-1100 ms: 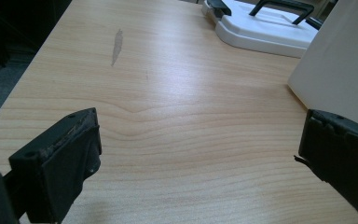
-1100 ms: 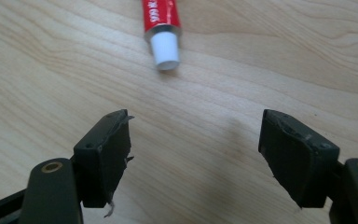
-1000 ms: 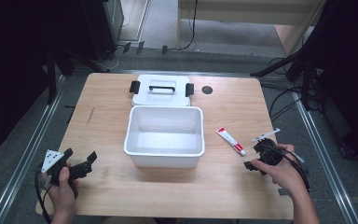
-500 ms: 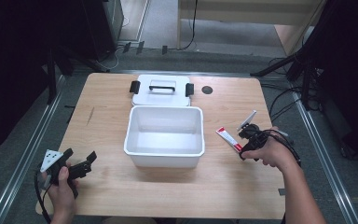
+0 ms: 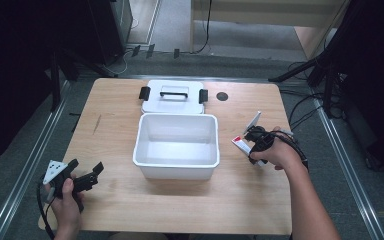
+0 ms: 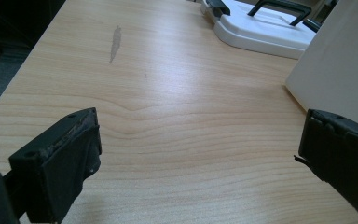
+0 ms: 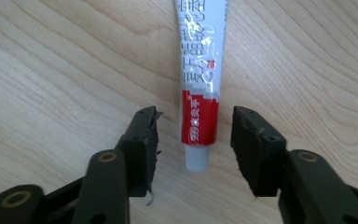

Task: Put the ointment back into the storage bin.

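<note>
Lying flat between the right gripper's closing, not-yet-touching fingers, tube, cap end toward the gripper.

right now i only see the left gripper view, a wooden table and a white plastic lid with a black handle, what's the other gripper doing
Observer: the right gripper is lowered over a red and white tube with a white cap lying flat on the wooden table.
Operator: has it got hold of it
Observer: not yet. Its jaws have just been closing with the tube's cap end between them, but a gap shows on each side.
Operator: where's that next to the box i see
Observer: the tube lies just right of the white rectangular plastic bin in the high view.
Operator: anything in the bin
Observer: it looks empty.
</note>
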Demonstrator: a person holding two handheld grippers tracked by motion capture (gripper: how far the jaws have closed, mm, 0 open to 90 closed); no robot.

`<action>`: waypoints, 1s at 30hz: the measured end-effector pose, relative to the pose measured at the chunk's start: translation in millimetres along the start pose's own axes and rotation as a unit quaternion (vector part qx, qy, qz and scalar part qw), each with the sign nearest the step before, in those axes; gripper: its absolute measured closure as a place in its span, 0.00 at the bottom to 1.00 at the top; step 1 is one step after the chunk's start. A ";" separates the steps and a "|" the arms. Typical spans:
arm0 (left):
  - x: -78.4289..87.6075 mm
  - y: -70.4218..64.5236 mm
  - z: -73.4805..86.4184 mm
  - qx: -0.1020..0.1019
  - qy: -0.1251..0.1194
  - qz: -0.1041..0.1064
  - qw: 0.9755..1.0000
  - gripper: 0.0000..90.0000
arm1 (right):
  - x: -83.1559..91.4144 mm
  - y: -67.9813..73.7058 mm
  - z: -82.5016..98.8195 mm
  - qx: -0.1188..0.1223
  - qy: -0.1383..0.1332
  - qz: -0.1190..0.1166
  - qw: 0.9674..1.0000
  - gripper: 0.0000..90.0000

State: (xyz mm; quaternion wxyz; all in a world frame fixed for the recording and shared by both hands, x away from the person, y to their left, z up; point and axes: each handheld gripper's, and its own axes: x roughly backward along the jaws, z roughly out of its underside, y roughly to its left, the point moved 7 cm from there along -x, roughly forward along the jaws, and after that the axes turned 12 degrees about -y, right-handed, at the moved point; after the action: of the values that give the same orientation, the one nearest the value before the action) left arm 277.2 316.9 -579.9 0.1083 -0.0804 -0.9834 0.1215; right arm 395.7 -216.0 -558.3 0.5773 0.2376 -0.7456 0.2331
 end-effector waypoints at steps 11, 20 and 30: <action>0.0 0.0 0.0 0.000 0.000 0.000 1.000 0.00 | -11.9 2.3 -13.5 0.000 -0.003 0.001 1.000 0.67; -0.1 0.1 0.1 0.001 0.002 0.002 1.000 0.00 | -17.9 -1.2 -16.8 0.000 0.005 0.007 1.000 0.77; -0.1 0.1 0.2 0.002 0.002 0.001 1.000 0.00 | -19.2 -1.4 -16.8 -0.003 0.004 -0.001 1.000 0.79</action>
State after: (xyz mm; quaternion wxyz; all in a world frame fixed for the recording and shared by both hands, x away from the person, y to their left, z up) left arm 277.3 317.0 -580.1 0.1102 -0.0816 -0.9829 0.1231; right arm 413.4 -204.9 -573.1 0.5813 0.2356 -0.7436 0.2318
